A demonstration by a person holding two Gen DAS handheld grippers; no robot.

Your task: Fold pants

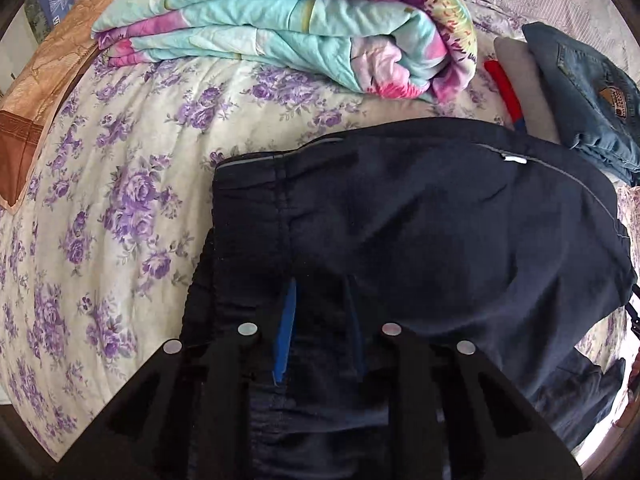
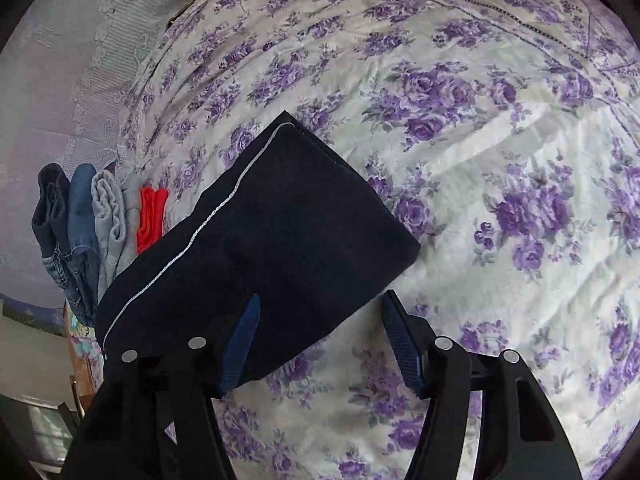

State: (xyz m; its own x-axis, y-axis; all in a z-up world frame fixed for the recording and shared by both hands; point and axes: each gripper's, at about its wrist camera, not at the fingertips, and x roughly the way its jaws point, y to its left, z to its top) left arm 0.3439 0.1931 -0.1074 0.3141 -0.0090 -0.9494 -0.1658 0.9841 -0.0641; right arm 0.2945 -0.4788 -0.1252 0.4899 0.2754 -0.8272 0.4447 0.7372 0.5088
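folded dark navy fabric pants with grey piping (image 1: 420,216) lying on purple-flowered white bedsheet (image 1: 120,200), beside stacked clothes; left gripper (image 1: 320,312) pinching waistband end, probably to steady it; right gripper (image 2: 320,320) wide open, gripping nothing, one finger overlapping pants edge

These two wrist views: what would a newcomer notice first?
The dark navy pants with pale side piping, folded on the purple-flowered bedspread, fill the middle. The left claw is closed on their fabric; the right claw stands open at their edge. A bright turquoise-and-pink quilt lies behind.
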